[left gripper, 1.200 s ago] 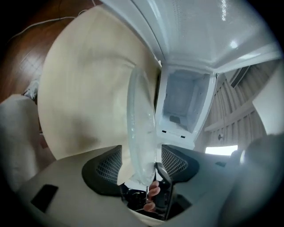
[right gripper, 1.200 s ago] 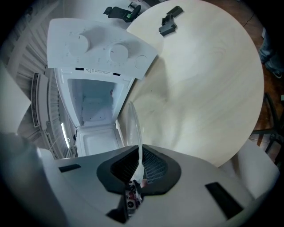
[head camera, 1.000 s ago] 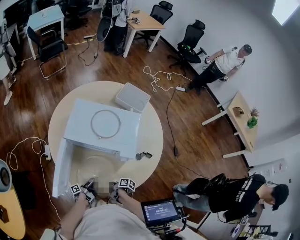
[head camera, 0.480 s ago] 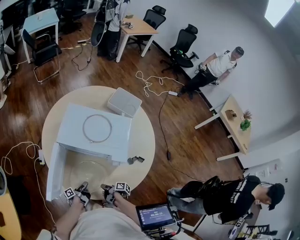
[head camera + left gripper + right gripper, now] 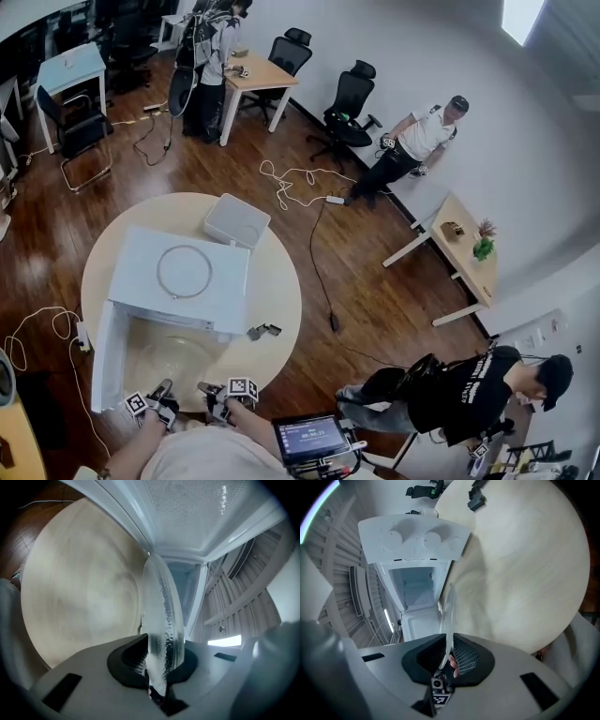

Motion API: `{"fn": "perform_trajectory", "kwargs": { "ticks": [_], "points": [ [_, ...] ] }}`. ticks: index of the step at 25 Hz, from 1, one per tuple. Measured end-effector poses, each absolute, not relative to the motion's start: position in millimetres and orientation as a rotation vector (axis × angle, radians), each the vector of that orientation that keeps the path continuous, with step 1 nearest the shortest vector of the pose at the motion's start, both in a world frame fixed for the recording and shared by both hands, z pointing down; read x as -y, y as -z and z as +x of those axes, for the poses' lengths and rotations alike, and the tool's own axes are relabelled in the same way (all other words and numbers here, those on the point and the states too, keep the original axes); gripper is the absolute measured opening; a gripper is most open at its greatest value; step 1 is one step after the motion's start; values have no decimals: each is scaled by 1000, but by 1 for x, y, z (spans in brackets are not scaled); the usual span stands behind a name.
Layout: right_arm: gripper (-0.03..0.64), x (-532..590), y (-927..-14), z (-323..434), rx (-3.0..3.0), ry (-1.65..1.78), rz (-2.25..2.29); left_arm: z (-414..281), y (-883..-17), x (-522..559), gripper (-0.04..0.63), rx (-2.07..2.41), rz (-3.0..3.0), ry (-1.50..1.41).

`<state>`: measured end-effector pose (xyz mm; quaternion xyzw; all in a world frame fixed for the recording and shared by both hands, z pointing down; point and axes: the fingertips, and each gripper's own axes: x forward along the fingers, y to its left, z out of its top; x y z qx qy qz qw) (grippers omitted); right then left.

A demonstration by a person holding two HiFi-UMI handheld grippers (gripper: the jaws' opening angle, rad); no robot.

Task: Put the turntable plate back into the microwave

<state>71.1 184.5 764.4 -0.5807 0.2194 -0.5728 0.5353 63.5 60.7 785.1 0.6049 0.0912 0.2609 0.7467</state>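
Observation:
The clear glass turntable plate [image 5: 173,361] hangs in front of the open white microwave [image 5: 183,246] on the round table [image 5: 272,281]. My left gripper [image 5: 159,394] has just been closing its jaws, and they are now shut on the plate's near rim. In the left gripper view the plate [image 5: 161,620] stands edge-on between the pads of this gripper [image 5: 161,660]. My right gripper [image 5: 211,392] is shut on the same rim further right. The right gripper view shows the thin plate [image 5: 449,616] rising from that gripper [image 5: 449,656] toward the microwave cavity [image 5: 415,590].
The microwave door [image 5: 103,352] swings out to the left. A roller ring [image 5: 184,272] lies on the microwave's top. A white box [image 5: 236,220] stands behind it and a small black clip [image 5: 260,331] lies to its right. Cables, chairs and several people surround the table.
Both grippers stay at the plate's near rim; the left one has risen slightly with it. The head view has drifted, so the table sits further left and lower.

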Motion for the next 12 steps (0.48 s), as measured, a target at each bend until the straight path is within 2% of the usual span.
{"fn": "perform_trajectory", "kwargs": {
  "ticks": [3,7,12],
  "points": [
    [40,-181,-755,69,-615,1367,-1437,61,-777,-60,34,-245,1332,-567],
    [126,-187,-742,74,-681,1351,-1502,63,-756,-73,34,-319,1339,-558],
    [146,-200,-734,80,-660,1294,-1519,62,-736,-89,34,-384,1350,-540]
  ]
}}
